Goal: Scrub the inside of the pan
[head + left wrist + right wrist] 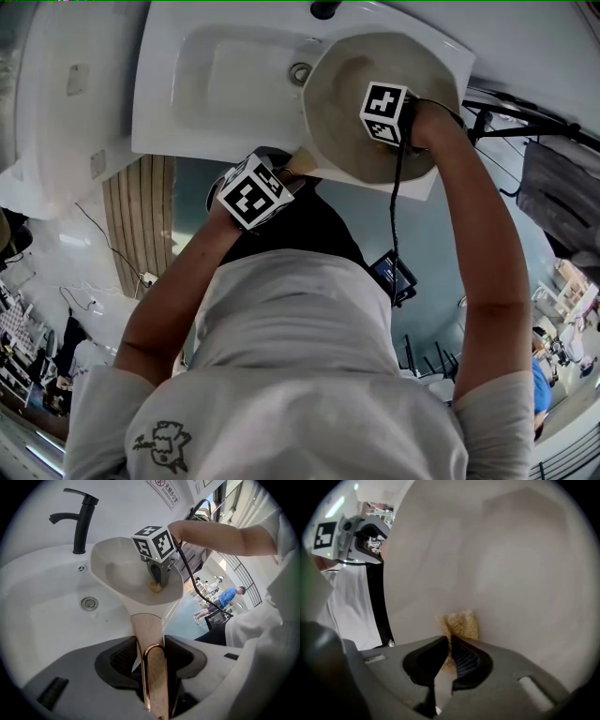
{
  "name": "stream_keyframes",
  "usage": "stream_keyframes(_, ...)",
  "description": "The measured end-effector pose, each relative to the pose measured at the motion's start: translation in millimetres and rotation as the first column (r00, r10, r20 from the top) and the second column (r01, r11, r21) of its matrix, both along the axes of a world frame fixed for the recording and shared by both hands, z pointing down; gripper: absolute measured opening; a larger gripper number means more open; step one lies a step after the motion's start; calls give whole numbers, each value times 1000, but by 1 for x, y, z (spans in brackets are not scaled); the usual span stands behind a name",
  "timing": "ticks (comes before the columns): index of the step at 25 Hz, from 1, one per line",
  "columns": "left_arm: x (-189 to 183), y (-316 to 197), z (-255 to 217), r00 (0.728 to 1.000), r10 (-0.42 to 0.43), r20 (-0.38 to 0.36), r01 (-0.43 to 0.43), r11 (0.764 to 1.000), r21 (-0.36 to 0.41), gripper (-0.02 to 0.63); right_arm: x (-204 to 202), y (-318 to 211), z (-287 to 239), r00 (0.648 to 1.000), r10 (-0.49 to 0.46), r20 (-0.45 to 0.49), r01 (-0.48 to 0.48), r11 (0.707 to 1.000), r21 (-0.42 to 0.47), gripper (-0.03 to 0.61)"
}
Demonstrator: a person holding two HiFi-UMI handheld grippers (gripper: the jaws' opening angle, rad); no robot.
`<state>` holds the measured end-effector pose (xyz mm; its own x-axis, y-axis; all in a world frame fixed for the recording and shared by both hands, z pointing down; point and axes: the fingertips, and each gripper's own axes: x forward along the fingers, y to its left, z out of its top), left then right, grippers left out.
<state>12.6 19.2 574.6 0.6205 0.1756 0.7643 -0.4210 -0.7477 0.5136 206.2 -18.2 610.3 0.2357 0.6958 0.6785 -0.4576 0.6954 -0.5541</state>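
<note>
pan (349, 89): tilted over sink (220, 89), handle (146, 629) clamped in left gripper (150, 644) jaws | right gripper (449, 643): jaws nearly together, pinching yellow scrub pad (462, 624) against pan's inside | risk: hard scrubbing may twist handle loose or pull pad out

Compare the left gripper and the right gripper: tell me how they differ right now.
The left gripper clamps the handle of the pan; the right gripper pinches a small yellow sponge. The left gripper's jaws stand wide apart on the handle; the right gripper's are nearly together. The left gripper sits outside the pan; the right gripper reaches inside it, sponge against the inner surface. Both are holding something.
</note>
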Motion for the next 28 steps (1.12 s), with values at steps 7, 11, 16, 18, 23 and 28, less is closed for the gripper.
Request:
stream_keyframes(7,0,1,1,1000,4,5,-4,1000,-3,183,50,-54,-7,939,-199,-279,260,945,200,26)
stream_keyframes(11,0,0,2,1000,8,6,-8,1000,0,183,48,-97,15,924,-277,-264,365,844,394,26)
stream_keyframes(16,-2,-1,2,1000,0,12,-1,1000,14,183,17,-149,13,953,-259,-157,294,665,686,28)
stream_keyframes(18,-2,-1,2,1000,0,15,0,1000,16,183,-2,-163,14,956,-281,-87,243,588,772,27)
stream_keyframes(23,-2,-2,3,1000,-6,19,6,1000,23,183,-62,-170,18,933,-341,111,79,497,864,26)
stream_keyframes(28,-2,-2,3,1000,-11,19,11,1000,26,183,-111,-134,23,895,-326,304,-55,597,800,26)
